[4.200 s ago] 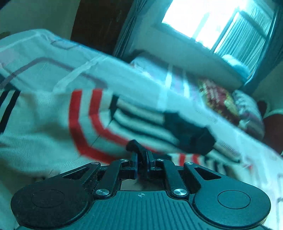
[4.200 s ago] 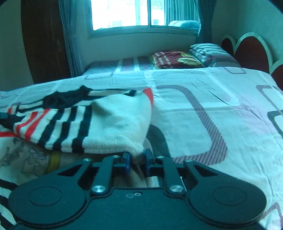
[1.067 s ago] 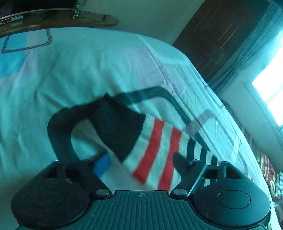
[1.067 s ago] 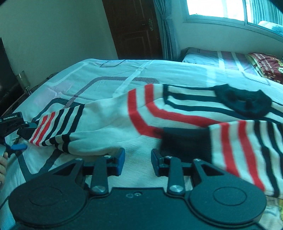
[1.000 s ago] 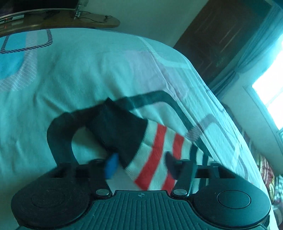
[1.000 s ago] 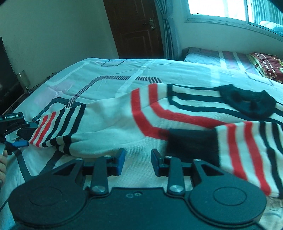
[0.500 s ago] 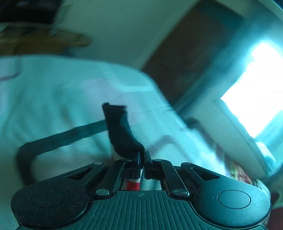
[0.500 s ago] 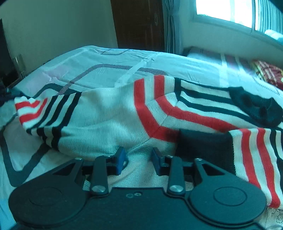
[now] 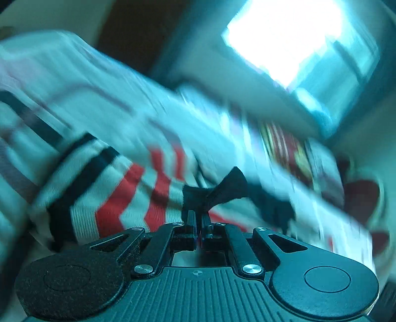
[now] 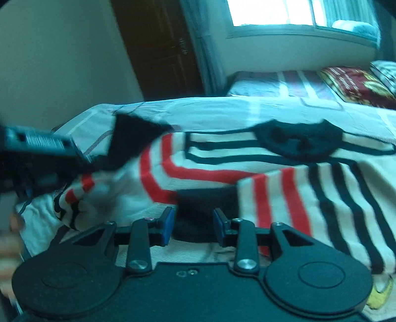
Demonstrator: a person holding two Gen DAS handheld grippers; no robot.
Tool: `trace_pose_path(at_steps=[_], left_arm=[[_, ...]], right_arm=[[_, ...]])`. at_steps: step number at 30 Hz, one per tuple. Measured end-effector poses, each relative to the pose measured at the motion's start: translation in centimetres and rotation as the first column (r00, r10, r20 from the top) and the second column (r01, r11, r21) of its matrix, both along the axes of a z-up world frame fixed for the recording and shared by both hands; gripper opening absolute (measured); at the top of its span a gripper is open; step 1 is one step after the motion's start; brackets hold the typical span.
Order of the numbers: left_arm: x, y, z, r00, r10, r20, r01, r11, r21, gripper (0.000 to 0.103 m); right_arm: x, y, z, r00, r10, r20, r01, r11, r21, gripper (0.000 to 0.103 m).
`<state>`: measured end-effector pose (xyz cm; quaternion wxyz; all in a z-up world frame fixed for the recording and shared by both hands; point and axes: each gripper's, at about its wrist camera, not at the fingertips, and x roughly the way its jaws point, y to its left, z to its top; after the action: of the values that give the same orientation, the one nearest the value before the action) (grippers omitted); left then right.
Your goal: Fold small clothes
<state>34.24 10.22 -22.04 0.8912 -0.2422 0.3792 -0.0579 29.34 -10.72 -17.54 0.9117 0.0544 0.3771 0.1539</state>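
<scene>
A white knit sweater [image 10: 212,158] with red and navy stripes lies spread on the bed, its dark collar [image 10: 299,138] at the far side. My left gripper [image 9: 198,218] is shut on the sweater's dark sleeve cuff [image 9: 222,190] and holds it lifted over the sweater body; that view is blurred. The left gripper also shows at the left of the right wrist view [image 10: 42,153], with the cuff [image 10: 133,141] in it. My right gripper [image 10: 193,224] is open and empty, low over the other sleeve's dark cuff [image 10: 205,203], which lies folded across the sweater.
The bed sheet [image 10: 193,109] is pale with rounded line patterns. Pillows [image 10: 356,81] lie at the far end under a bright window [image 10: 272,12]. A dark wooden door [image 10: 158,44] stands beyond the bed's left side.
My left gripper closed on the sleeve cuff, lifted it off the sheet and swung it over toward the sweater body. My right gripper stayed open and moved in closer over the folded sleeve.
</scene>
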Motion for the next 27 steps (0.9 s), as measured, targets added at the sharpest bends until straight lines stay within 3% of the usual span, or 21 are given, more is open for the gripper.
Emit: trace_pose_path(at_steps=[3, 9, 10, 11, 13, 14, 17, 22, 25, 27], left_arm=[[-0.4, -3.2, -0.9, 0.992, -0.108, -0.06, 0.11, 0.993, 0.032, 0.004], [-1.4, -3.3, 0.7, 0.994, -0.094, -0.059, 0.098, 0.993, 0.068, 0.006], [-1.6, -2.5, 1.1, 0.995, -0.082, -0.056, 0.086, 0.994, 0.073, 0.01], [-1.9, -2.0, 1.2, 0.996, -0.07, -0.057, 0.074, 0.994, 0.083, 0.018], [-2.2, -1.2, 1.4, 0.997, -0.046, -0.054, 0.052, 0.993, 0.108, 0.076], [-2.7, -0.9, 1.4, 0.999, -0.024, -0.039, 0.029, 0.991, 0.13, 0.082], [-2.7, -0.1, 0.9, 0.998, -0.029, -0.047, 0.034, 0.992, 0.124, 0.082], [-3.8, 2.3, 1.4, 0.998, 0.068, 0.019, -0.07, 0.984, 0.163, 0.082], [-3.7, 4.4, 1.5, 0.992, 0.123, 0.02, -0.125, 0.975, 0.185, 0.082], [-3.7, 5.6, 1.4, 0.989, 0.149, 0.022, -0.15, 0.97, 0.192, 0.082]], right_arm=[[-0.1, -1.9, -0.1, 0.999, -0.033, -0.02, 0.034, 0.999, 0.028, 0.037], [0.1, -4.1, -0.4, 0.995, -0.028, -0.1, 0.047, 0.981, 0.186, 0.043], [0.2, -4.2, -0.4, 0.994, -0.025, -0.107, 0.048, 0.975, 0.217, 0.044], [0.4, -4.3, -0.5, 0.993, -0.023, -0.116, 0.051, 0.968, 0.246, 0.046], [0.8, -4.1, -0.6, 0.991, -0.016, -0.136, 0.056, 0.955, 0.292, 0.051], [1.0, -3.9, -0.7, 0.989, -0.013, -0.148, 0.059, 0.948, 0.311, 0.052], [1.7, -3.1, -1.2, 0.982, -0.016, -0.19, 0.076, 0.947, 0.313, 0.054], [2.2, -1.7, -1.9, 0.979, -0.019, -0.204, 0.076, 0.959, 0.273, 0.053], [2.9, -0.5, -2.3, 0.981, -0.03, -0.19, 0.072, 0.973, 0.218, 0.048], [3.4, 0.8, -2.7, 0.984, -0.017, -0.179, 0.047, 0.986, 0.162, 0.04]])
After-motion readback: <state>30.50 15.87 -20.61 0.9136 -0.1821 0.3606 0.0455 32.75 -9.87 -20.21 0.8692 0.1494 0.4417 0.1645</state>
